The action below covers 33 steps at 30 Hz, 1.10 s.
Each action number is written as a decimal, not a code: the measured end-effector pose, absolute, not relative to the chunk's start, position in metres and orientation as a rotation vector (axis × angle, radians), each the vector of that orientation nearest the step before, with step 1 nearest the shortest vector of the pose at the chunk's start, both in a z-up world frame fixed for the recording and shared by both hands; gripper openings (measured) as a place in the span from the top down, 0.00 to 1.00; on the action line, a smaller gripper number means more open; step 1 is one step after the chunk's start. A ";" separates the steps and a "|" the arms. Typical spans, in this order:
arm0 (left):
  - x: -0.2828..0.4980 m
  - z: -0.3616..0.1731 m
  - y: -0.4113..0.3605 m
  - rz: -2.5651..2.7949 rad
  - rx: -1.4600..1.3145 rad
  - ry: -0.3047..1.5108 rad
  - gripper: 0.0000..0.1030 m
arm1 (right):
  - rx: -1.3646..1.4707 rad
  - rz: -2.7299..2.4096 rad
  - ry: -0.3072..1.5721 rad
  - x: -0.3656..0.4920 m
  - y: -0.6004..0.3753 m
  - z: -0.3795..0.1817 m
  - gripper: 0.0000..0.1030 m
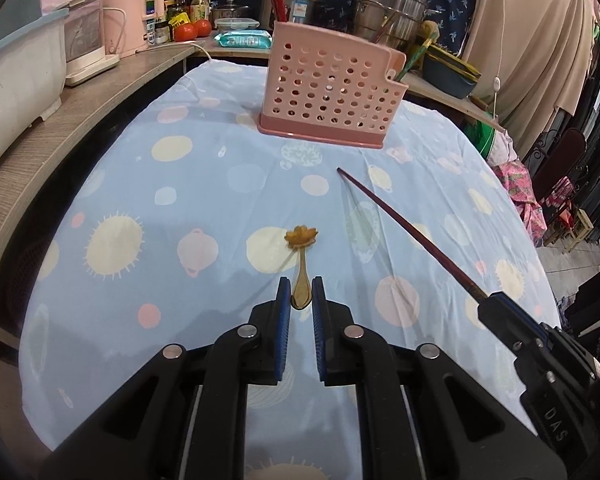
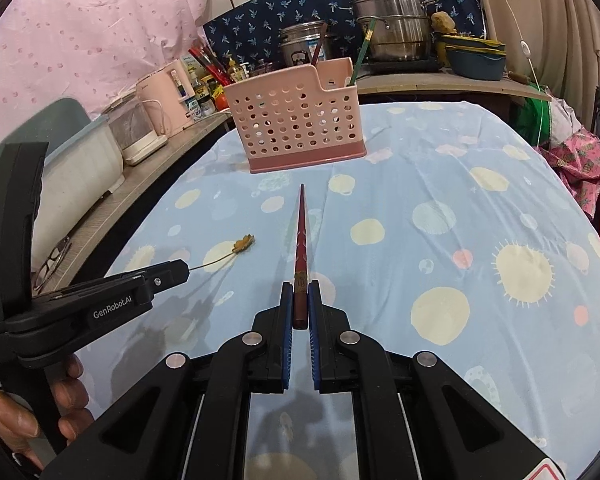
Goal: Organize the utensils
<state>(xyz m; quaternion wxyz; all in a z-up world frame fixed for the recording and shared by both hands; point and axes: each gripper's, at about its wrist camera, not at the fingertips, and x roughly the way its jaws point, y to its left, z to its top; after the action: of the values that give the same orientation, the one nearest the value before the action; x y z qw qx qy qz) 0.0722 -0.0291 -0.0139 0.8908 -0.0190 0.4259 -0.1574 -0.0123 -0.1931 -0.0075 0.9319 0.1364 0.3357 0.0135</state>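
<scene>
Carrying both utensils to the pink perforated holder is, I judge, the step in hand, and it wants each piece kept upright enough to clear the rim before release. The left hand-held gripper is clenched on the bowl of a small gold spoon, whose flower-shaped end points to twelve o'clock; the right hand-held gripper is clamped on the thick end of a dark red chopstick, tip aimed at twelve o'clock toward the holder. Both utensils hang above the patterned cloth of the bench, well short of the holder. Tilt each tip down over an open compartment, lower, then let go. Count: one spoon, one chopstick, one holder, two grippers.
</scene>
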 end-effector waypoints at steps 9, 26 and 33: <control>0.074 0.014 -0.021 -0.339 -0.072 0.833 0.90 | 0.333 0.033 0.601 -0.010 -0.210 0.030 0.93; 0.096 0.055 -0.018 -0.348 -0.077 0.756 0.97 | 0.347 0.069 0.446 0.009 -0.224 0.095 0.93; 0.109 0.073 -0.020 -0.362 -0.074 0.713 0.99 | 0.318 0.064 0.406 0.024 -0.226 0.113 0.93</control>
<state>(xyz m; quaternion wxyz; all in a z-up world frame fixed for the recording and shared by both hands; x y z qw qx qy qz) 0.1088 -0.0205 0.0726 0.9206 -0.0359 0.3469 -0.1760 0.0244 -0.2260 0.1134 0.9664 0.1572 0.2007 0.0318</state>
